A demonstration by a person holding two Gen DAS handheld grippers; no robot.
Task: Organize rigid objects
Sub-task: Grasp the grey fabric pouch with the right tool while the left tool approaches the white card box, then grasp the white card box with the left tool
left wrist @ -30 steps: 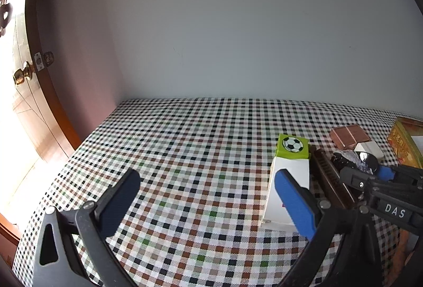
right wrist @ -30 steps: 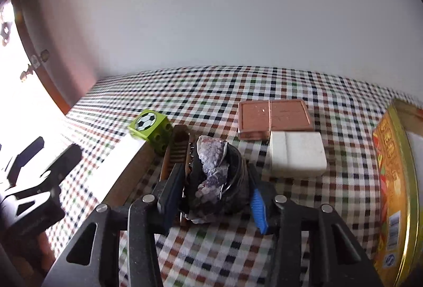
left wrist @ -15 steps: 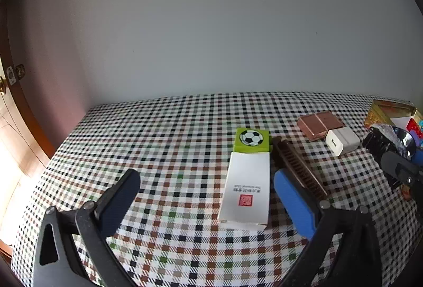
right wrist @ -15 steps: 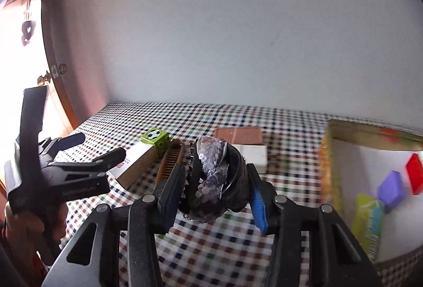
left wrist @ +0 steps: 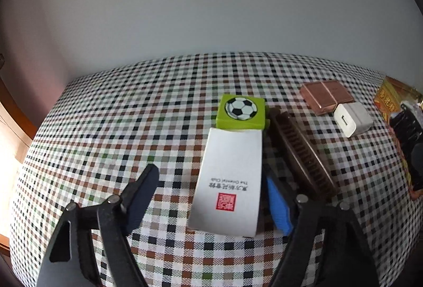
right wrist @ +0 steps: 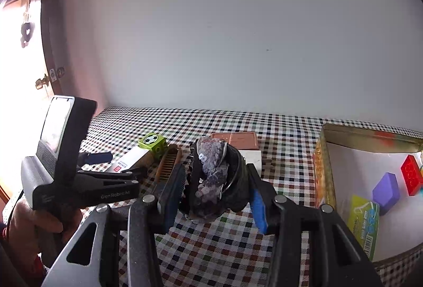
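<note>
My right gripper [right wrist: 215,188] is shut on a dark sequined hair clip [right wrist: 215,178] and holds it above the checked cloth, left of an open gold tin [right wrist: 325,176]. My left gripper [left wrist: 211,197] is open and straddles the near end of a white card box [left wrist: 230,178], which lies flat; its right fingertip sits between the box and a brown comb [left wrist: 301,152]. A green football cube [left wrist: 240,112] touches the box's far end. The left gripper also shows in the right wrist view [right wrist: 105,168].
A copper-coloured case [left wrist: 326,96] and a white charger plug [left wrist: 353,119] lie at the right. The tin holds a red brick [right wrist: 411,174], a purple block [right wrist: 386,189] and a green packet [right wrist: 363,221]. A door with a brass knob [right wrist: 41,82] stands left.
My left gripper has moved forward and down onto the white box. My right gripper has carried the hair clip right, towards the tin.
</note>
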